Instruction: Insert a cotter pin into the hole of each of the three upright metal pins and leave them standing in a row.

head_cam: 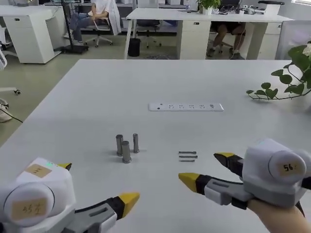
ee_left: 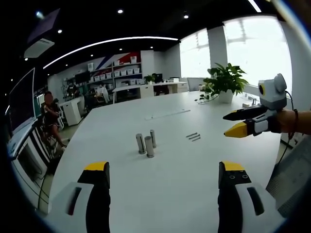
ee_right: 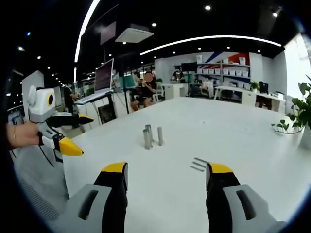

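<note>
Fingers of the left gripper (head_cam: 97,182): spread wide, nothing held, low at the near left of the white table (head_cam: 87,97). Three metal pins (head_cam: 127,147) stand upright left of centre. They are bunched in a tight triangle rather than a line, one nearer than the other two. Their holes are too small to make out. To their right, apart from them, three cotter pins (head_cam: 187,156) lie flat, side by side. Right gripper (head_cam: 205,167): fingers also wide, empty, tips just near-right of the cotter pins, not touching. Far centre: white power strip (head_cam: 186,107). Far right edge: leafy plant (head_cam: 291,73). Beyond the table: white desks (head_cam: 204,17), a seated person (head_cam: 92,19).
</note>
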{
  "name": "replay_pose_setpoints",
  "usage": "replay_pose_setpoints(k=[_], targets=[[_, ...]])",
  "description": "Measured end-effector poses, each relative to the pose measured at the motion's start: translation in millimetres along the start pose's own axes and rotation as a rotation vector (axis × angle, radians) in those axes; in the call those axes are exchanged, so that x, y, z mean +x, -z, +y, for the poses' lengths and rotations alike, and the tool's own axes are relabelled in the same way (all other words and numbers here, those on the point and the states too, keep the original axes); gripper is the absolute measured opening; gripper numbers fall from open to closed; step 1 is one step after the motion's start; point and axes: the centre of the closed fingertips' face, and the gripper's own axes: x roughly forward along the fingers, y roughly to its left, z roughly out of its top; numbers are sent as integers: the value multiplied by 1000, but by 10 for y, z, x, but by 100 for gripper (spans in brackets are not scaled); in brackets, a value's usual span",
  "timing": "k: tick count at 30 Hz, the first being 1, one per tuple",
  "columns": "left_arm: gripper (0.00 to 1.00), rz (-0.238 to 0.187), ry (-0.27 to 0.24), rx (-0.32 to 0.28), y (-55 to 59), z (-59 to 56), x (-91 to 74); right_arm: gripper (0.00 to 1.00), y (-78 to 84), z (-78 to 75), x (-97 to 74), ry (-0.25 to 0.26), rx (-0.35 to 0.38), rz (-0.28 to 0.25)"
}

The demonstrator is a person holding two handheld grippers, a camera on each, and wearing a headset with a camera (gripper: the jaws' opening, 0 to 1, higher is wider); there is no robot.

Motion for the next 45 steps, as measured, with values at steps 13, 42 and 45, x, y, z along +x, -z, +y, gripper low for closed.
replay_pose_setpoints(k=[13, 42, 45], targets=[[91, 3, 15, 8, -15, 11, 79, 55, -144, 26, 532, -81, -30, -4], [89, 23, 63, -3, 13, 127, 341, 26, -204, 140, 1791, -193, -67, -53], [89, 28, 67, -2, 22, 139, 360, 24, -112, 81, 1901, -186, -48, -45]])
